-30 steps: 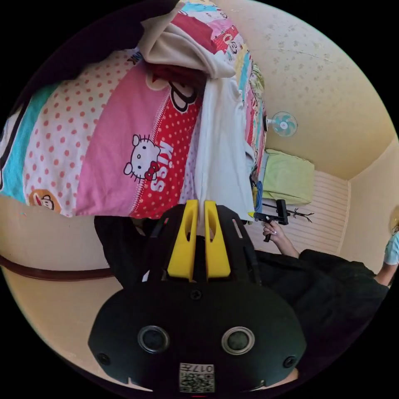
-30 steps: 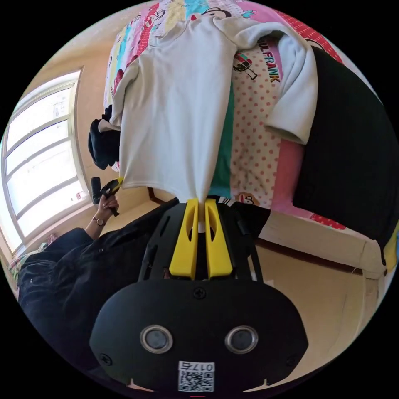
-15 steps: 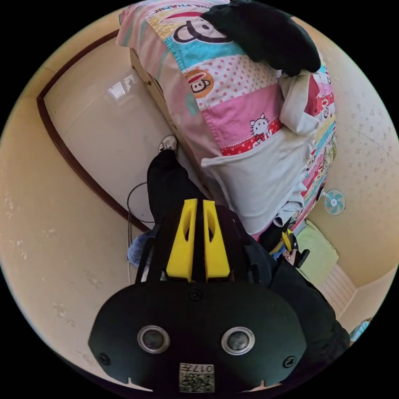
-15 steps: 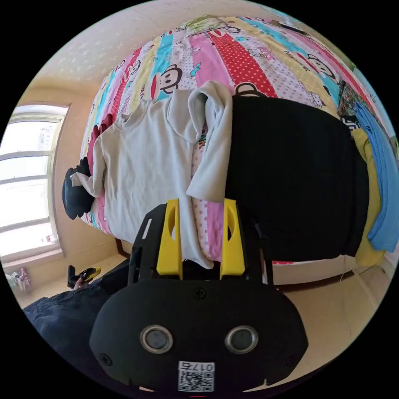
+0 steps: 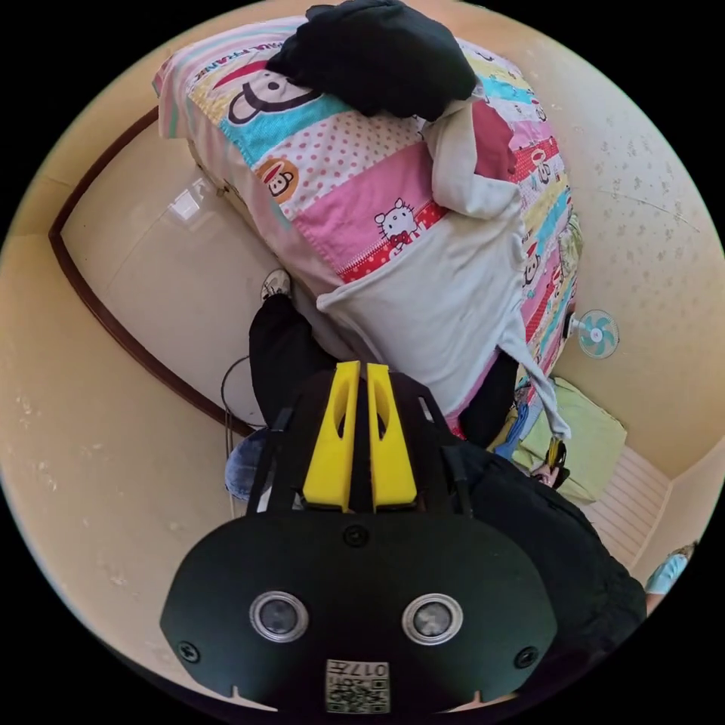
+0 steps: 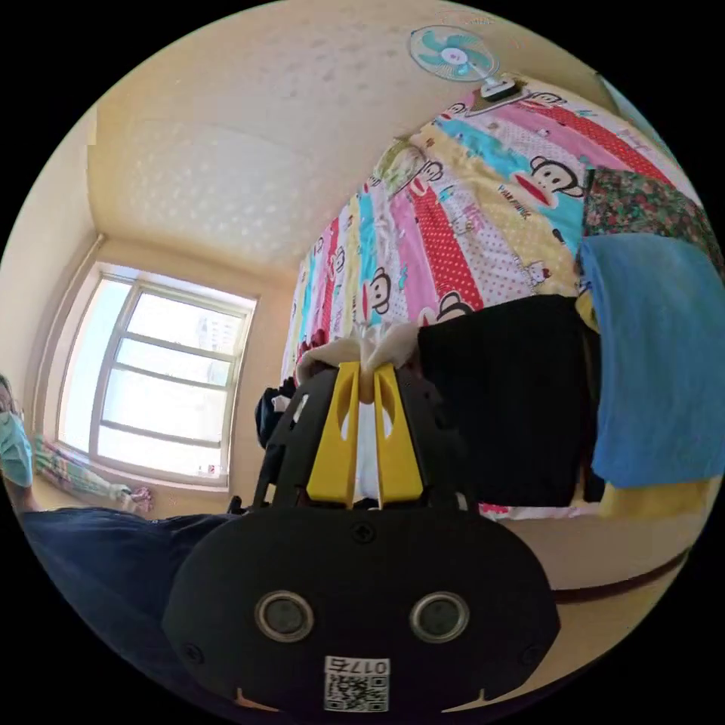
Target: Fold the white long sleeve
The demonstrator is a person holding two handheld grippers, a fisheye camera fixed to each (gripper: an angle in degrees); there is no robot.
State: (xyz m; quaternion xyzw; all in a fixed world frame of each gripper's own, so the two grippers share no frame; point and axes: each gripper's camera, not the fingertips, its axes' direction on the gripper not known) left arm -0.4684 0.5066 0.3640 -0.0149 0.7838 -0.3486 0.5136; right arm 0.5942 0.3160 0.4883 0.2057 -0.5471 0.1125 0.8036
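The white long sleeve (image 5: 438,294) lies spread on the patchwork bed cover (image 5: 355,189), its hem at the bed's near edge. One sleeve is folded across the chest near the black garment. The other sleeve is stretched off the bed's side to my right gripper (image 5: 555,451). In the right gripper view, my right gripper (image 6: 366,368) is shut on bunched white cloth (image 6: 340,355), and more white shows between its jaws. My left gripper (image 5: 359,366) is shut with nothing in it, back from the bed above the person's dark legs.
A black garment (image 5: 377,53) lies on the bed beside the shirt and shows as a broad black cloth (image 6: 513,393) in the right gripper view. Blue cloth (image 6: 657,355) drapes the bed's edge. A fan (image 5: 596,332), a window (image 6: 151,377) and another person (image 6: 11,453) are nearby.
Both grippers held the shirt's hem one second ago. My left gripper let go and drew back. My right gripper opened, then shut on a sleeve and pulled it off the bed's side.
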